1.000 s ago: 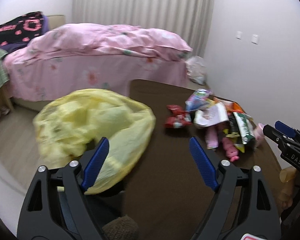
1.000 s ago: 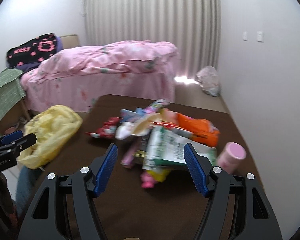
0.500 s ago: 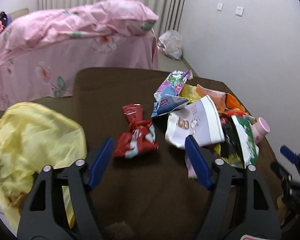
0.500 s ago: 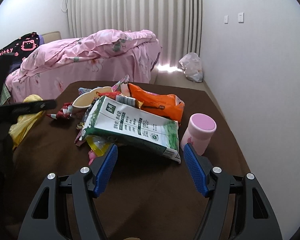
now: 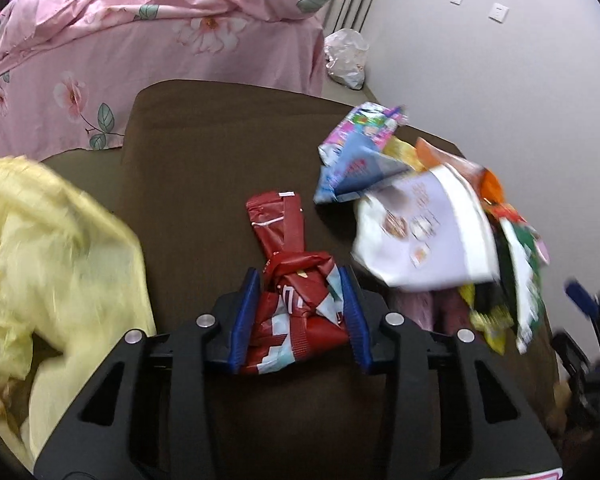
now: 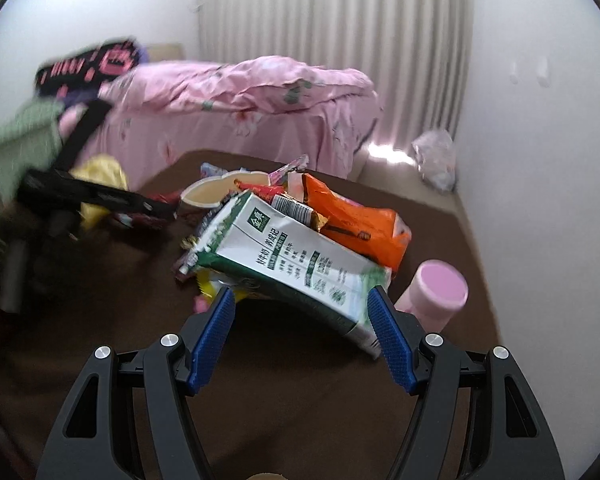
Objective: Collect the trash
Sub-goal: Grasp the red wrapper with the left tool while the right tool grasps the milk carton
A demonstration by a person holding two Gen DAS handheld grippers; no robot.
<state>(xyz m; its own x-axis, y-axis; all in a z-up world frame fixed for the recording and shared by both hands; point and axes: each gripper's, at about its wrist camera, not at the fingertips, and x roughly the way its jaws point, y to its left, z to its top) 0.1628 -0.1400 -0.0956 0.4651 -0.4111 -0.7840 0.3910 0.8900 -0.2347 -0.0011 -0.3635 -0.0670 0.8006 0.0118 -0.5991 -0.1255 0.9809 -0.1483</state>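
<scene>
My left gripper [image 5: 300, 316] is shut on a crumpled red snack wrapper [image 5: 296, 296] on the brown table [image 5: 204, 152]. A yellow trash bag [image 5: 48, 272] lies at the table's left edge. A pile of wrappers [image 5: 420, 228] sits to the right, topped by a white pouch. In the right wrist view my right gripper [image 6: 302, 332] is open, its blue pads on either side of the near end of a green and white milk carton [image 6: 296, 260]. Behind the carton lie an orange bag [image 6: 360, 224] and a paper bowl [image 6: 208, 196]. The left gripper's body [image 6: 84, 196] is blurred at the left.
A pink cup [image 6: 436, 292] stands right of the carton near the table's right edge. A pink bed [image 5: 140, 40] stands behind the table. A white plastic bag [image 5: 346, 56] lies on the floor by the curtain. The white wall runs along the right.
My left gripper moved forward and closed on the red wrapper. My right gripper moved in towards the milk carton and stays open.
</scene>
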